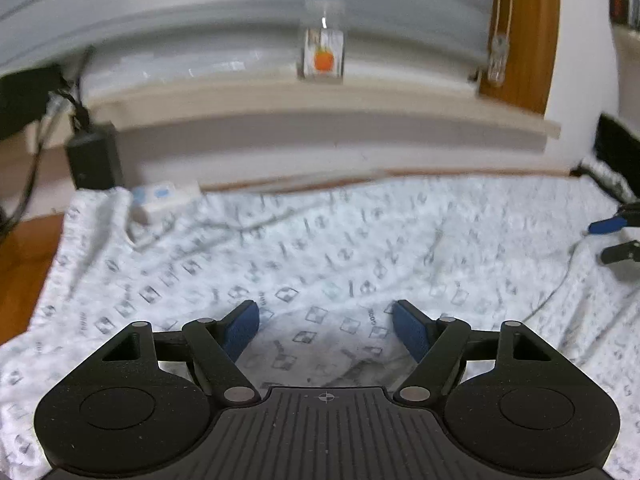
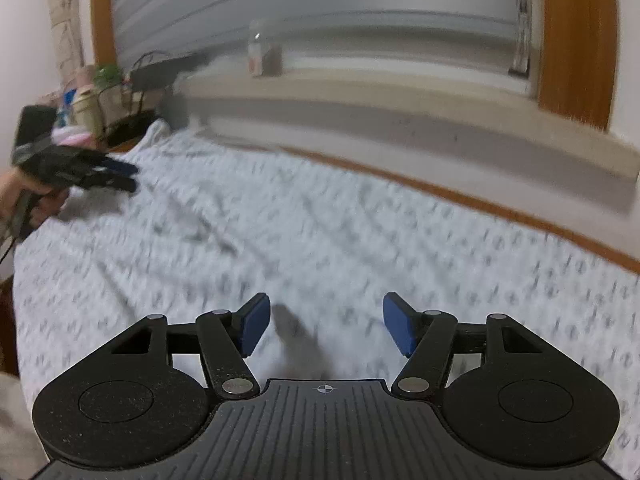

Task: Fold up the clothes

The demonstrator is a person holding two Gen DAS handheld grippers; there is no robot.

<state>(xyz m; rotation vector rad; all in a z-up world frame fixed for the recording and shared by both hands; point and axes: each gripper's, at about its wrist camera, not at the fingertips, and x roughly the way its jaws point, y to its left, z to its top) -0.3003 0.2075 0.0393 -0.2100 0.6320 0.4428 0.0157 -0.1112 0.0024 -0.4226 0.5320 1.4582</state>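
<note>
One white patterned garment (image 1: 320, 248) spread flat, filling the lower half of both frames. Two grippers. Left gripper (image 1: 325, 330) at bottom centre of its own view, blue pads (image 1: 244, 330) spread wide over the cloth, nothing between them, nothing gripped; seen again at far left of the right wrist view, in a hand (image 2: 28, 196). Right gripper (image 2: 325, 326) at bottom centre, likewise parted and empty above the fabric. One clear jar (image 1: 323, 52) on the sill, upper centre.
</note>
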